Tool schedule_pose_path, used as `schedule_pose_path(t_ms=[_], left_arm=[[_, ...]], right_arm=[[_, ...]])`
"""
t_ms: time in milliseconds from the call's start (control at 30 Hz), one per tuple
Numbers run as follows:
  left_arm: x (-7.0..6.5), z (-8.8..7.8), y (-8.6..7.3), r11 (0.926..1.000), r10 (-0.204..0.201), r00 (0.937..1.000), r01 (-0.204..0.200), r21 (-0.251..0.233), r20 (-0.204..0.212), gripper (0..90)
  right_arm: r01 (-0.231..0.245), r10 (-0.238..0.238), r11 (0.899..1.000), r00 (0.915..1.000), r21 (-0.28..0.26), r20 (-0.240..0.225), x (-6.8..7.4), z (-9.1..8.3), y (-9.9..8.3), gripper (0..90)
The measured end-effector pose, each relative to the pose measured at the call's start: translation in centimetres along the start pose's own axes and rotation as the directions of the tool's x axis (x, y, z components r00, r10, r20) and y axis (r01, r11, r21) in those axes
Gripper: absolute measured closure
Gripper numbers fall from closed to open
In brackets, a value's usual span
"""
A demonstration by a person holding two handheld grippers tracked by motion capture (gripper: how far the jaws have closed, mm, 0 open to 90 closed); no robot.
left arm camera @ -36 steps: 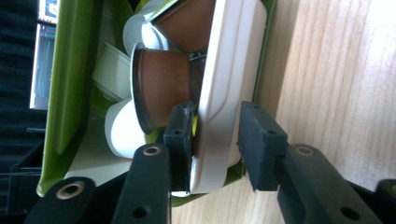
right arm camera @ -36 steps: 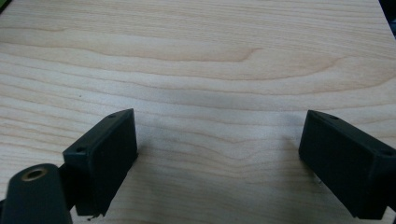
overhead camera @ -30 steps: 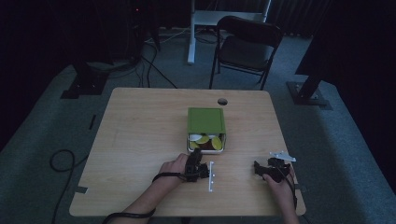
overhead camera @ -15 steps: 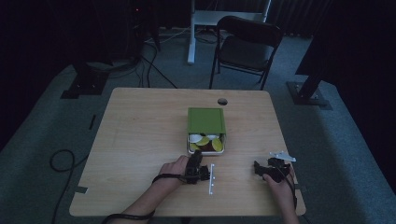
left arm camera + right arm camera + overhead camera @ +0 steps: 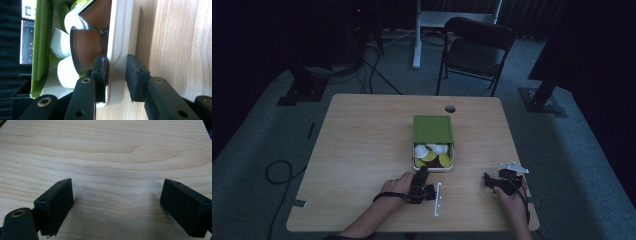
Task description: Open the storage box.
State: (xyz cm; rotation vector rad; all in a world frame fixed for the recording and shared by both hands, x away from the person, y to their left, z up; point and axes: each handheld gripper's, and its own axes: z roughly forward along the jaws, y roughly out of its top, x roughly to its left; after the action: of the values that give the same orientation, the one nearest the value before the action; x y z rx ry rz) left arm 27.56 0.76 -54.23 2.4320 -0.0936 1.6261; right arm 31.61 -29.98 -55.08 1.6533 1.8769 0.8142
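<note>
down on the pale wooden table (image 5: 362, 150), near its middle, sits a green box (image 5: 432, 129) with a white tray (image 5: 433, 169) slid partway out of its near end toward the person. the tray holds a heap of small capsules (image 5: 432, 154), white, yellow-green and brown ones, lying against one another. the left gripper (image 5: 422, 176) rests just at the tray's near edge, held in the person's left hand (image 5: 396, 187), with a white strip-like part lying on the table just to its right. in the left gripper view the two black jaws stand either side of the white tray's rim (image 5: 117, 55): one pad is inside, pressed against the wall and close to a brown capsule (image 5: 86, 48) lying on its side, the other pad is outside over the wood, with a thin gap between it and the rim, so the jaws are straddling the wall but not quite clamped on it. the green box's wall (image 5: 41, 45) runs along the far side of the capsules in that view. the right gripper (image 5: 492, 181) lies well apart to the right, near the table's near right corner, in the person's right hand (image 5: 508, 196), a grey three-cornered plate on top of it. in the right gripper view its jaws stand wide apart over bare wood (image 5: 112, 157), holding nothing. beyond the table a dark folding chair (image 5: 477, 50) stands on the grey carpet, and cables trail across the floor at the left.
</note>
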Motion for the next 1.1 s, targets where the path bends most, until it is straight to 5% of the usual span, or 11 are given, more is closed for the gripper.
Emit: schedule_pose_path(t_ms=[1100], left_arm=[[-1.8, -3.2, 0.4, 0.9986, 0.038, 0.9990, -0.037, -0.038, 0.024, 72.3]], right_arm=[[0.000, 0.000, 1.000, 1.0000, 0.000, 0.000, 0.0, 0.0, 0.0, 10.8]])
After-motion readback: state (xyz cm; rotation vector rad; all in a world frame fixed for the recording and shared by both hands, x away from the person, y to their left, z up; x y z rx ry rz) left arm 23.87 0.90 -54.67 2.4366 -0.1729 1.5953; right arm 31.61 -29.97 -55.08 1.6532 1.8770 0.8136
